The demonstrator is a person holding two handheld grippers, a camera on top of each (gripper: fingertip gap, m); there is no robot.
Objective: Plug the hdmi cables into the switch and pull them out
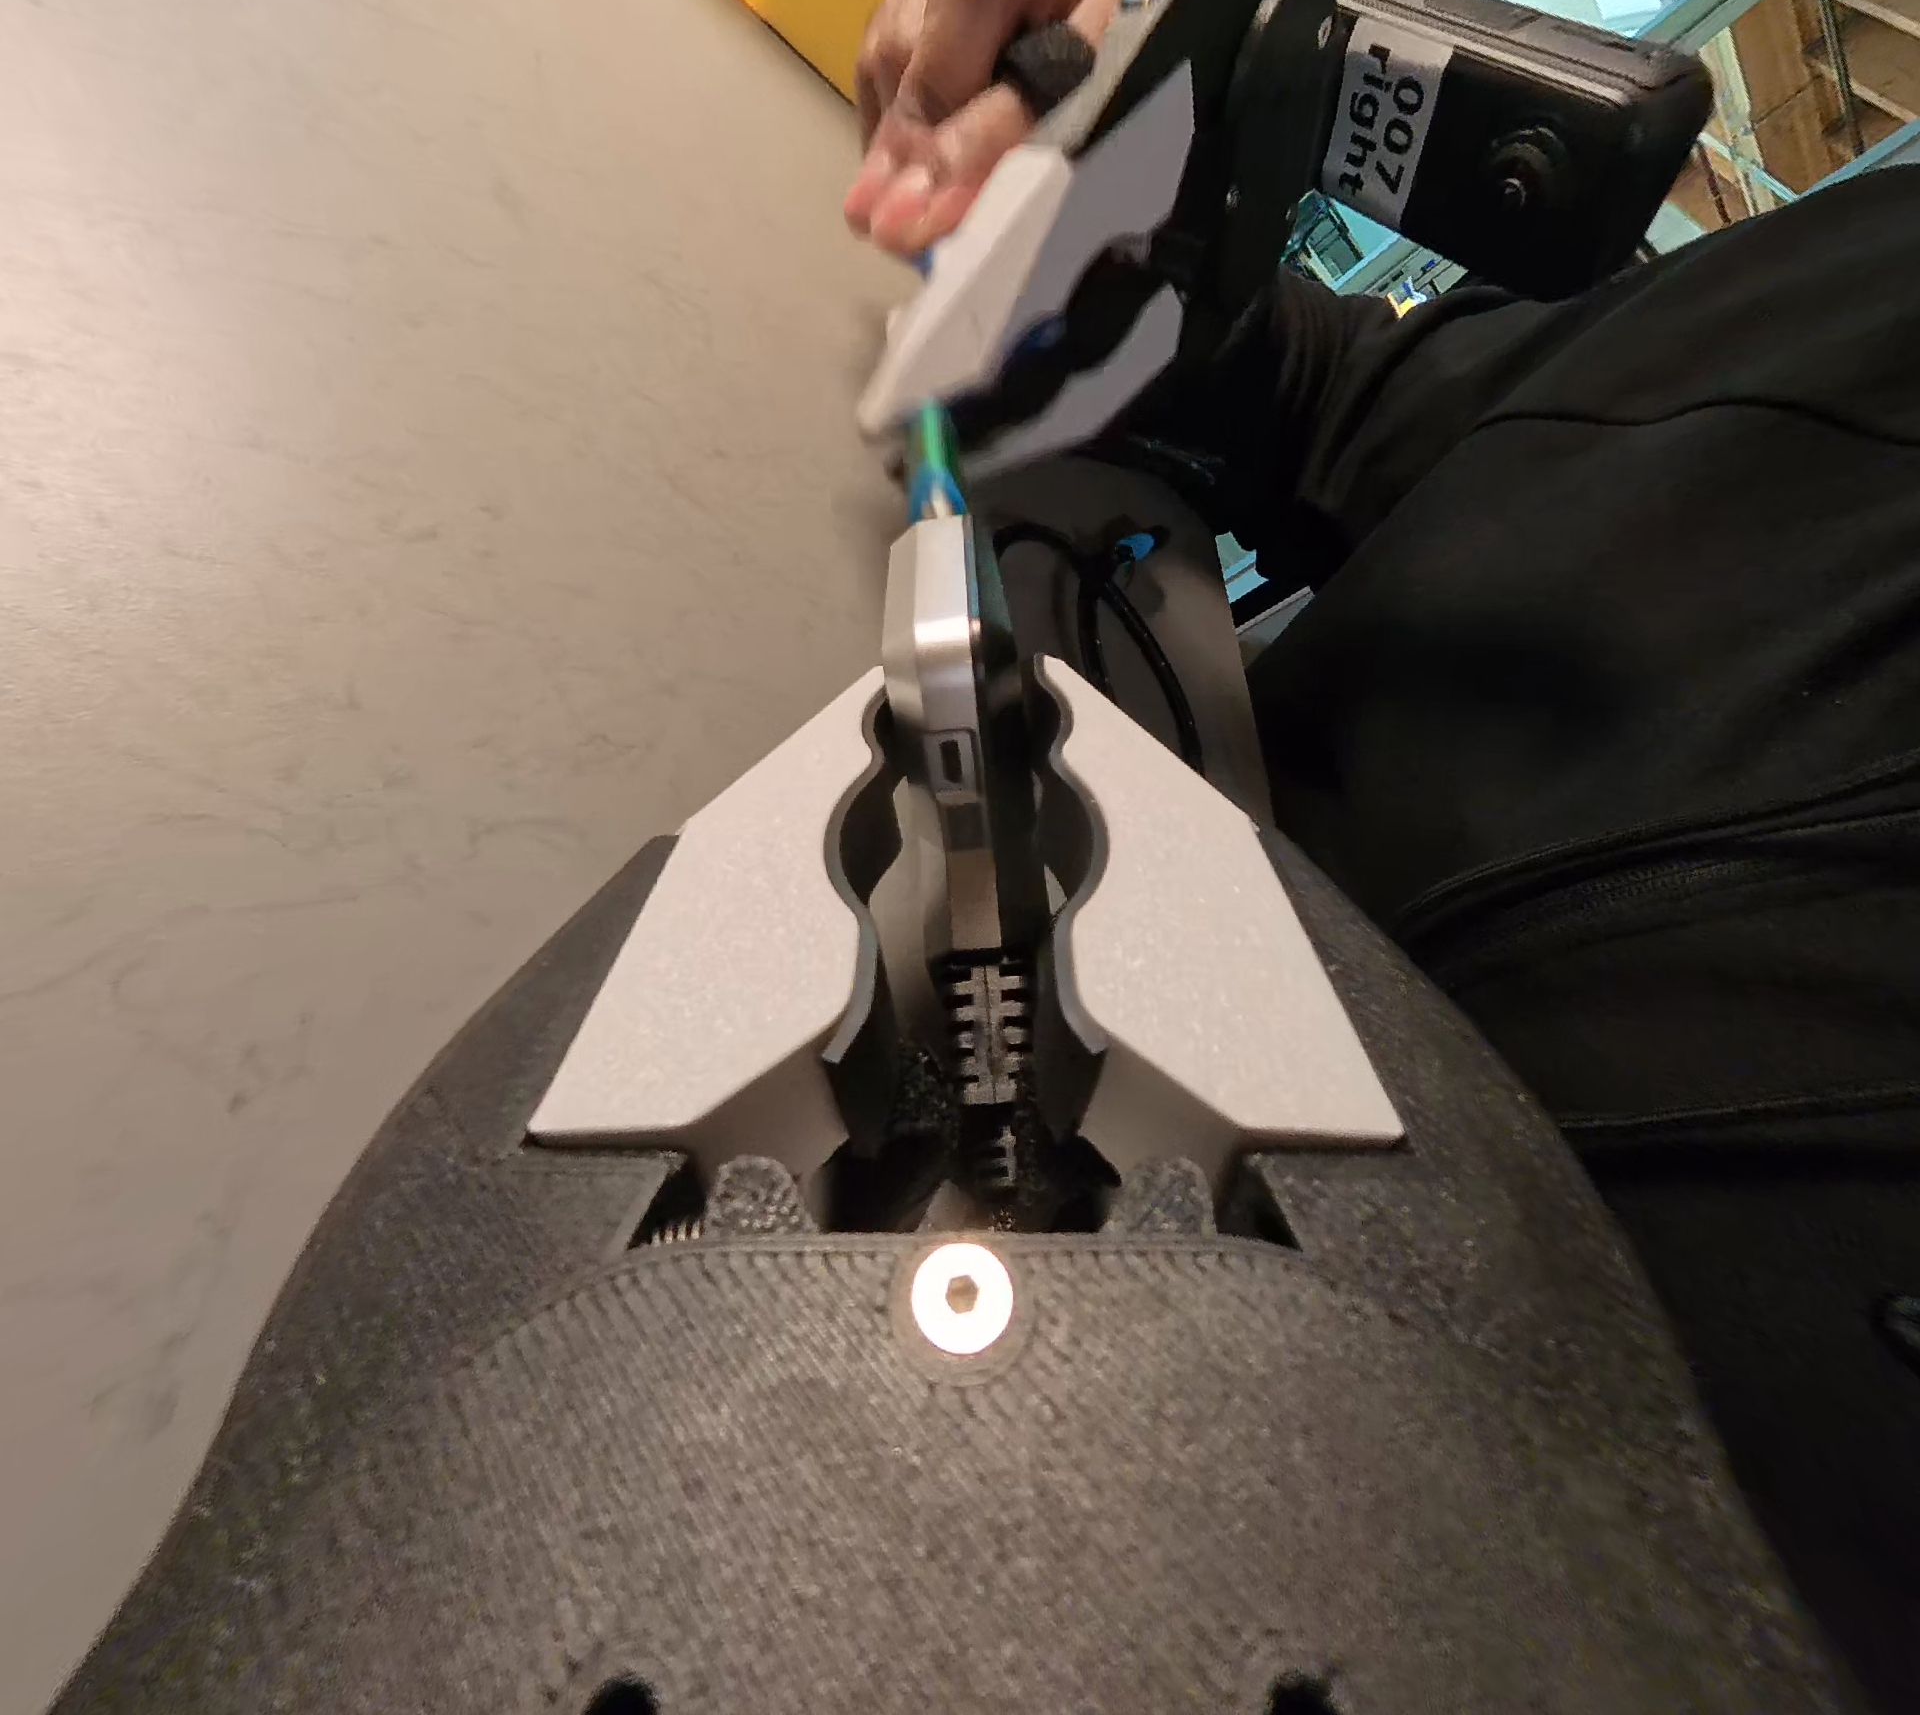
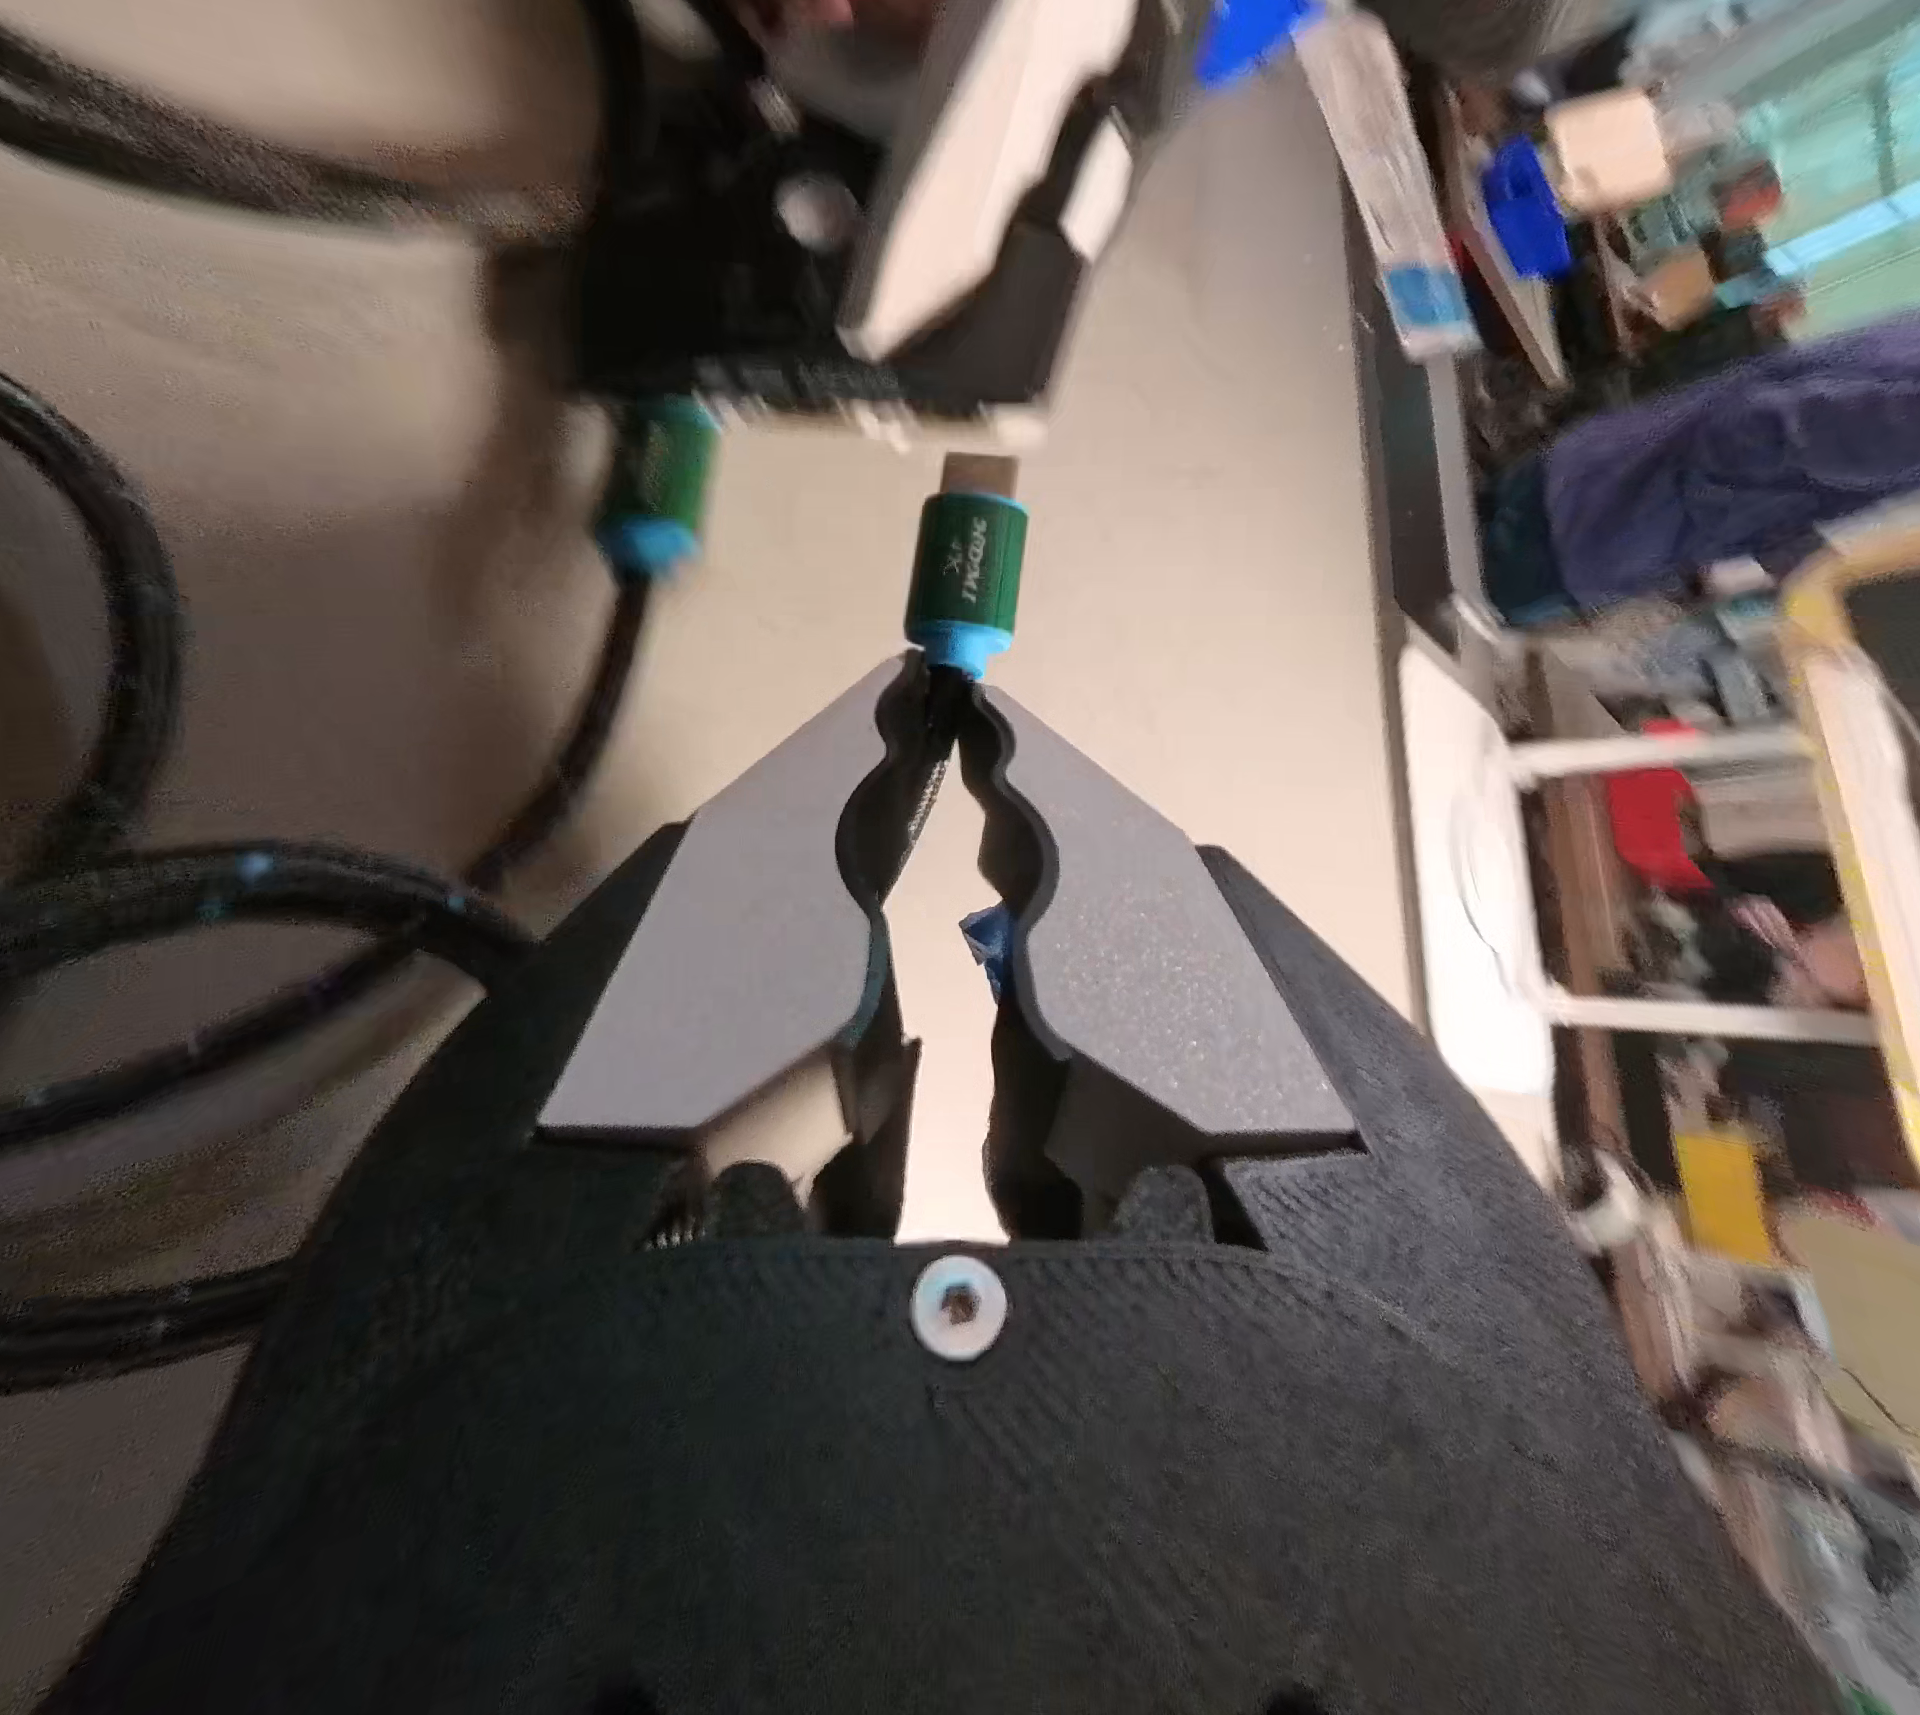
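The left gripper [image 1: 961,709] is clamped on the switch [image 1: 940,730], a slim grey box held edge-on between its fingers and raised off the beige worktop [image 1: 364,418]. The right gripper [image 2: 940,678] is closed on the braided lead just behind the green HDMI plug [image 2: 966,564], whose metal tip points at the port edge of the switch [image 2: 831,403] and stands just short of it, apparently not yet seated, though blur makes that edge hard to read. A second green plug [image 2: 665,470] already appears to sit in a port to the left, its black cable [image 2: 114,626] looping over the worktop.

The step in hand looks like the approach to insertion. To do it well, the plug's flat tip should be squared to the port slot before any push, since a grip on the flexible lead rather than the plug body lets the plug tilt. The left gripper should hold the switch steady and brace against the push. The advance should be straight along the plug's axis, slow, with no sideways load near the neighbouring plug.
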